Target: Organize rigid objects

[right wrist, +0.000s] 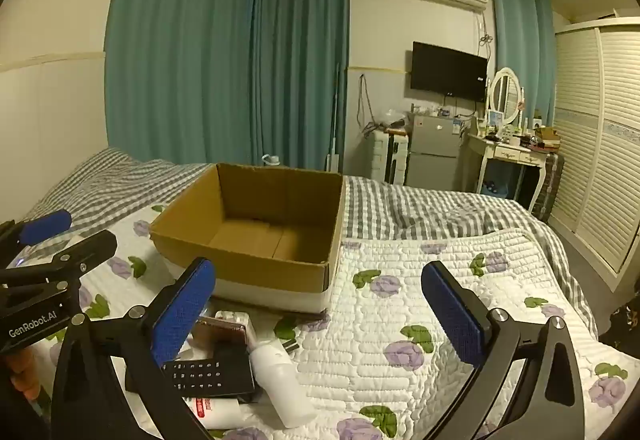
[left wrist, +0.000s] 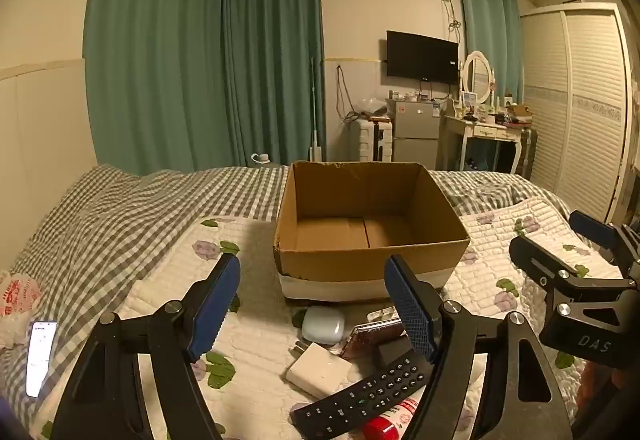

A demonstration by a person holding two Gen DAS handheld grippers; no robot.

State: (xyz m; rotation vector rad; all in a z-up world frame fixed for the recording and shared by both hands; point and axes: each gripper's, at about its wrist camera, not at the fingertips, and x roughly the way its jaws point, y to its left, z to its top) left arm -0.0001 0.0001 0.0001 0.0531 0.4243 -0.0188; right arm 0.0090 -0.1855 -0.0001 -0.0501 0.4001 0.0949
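Observation:
An open, empty cardboard box (left wrist: 372, 256) stands on the quilted bed; it also shows in the right wrist view (right wrist: 240, 260). In front of it lies a pile: a black remote (left wrist: 364, 396), a white charger (left wrist: 318, 370), a pale blue case (left wrist: 323, 325), a shiny dark case (left wrist: 376, 334) and a red-capped white bottle (left wrist: 390, 426). My left gripper (left wrist: 316, 314) is open above the pile. My right gripper (right wrist: 324, 316) is open, just right of the pile, above the remote (right wrist: 200, 376) and a white bottle (right wrist: 280, 384). Each gripper shows at the edge of the other's view.
A phone (left wrist: 40, 356) with a lit screen lies on the checked blanket at the left. A red-printed bag (left wrist: 16, 296) is beside it. Floral quilt (right wrist: 420, 304) stretches to the right of the box. A wardrobe (right wrist: 600, 160) and a dressing table (right wrist: 508, 156) stand beyond the bed.

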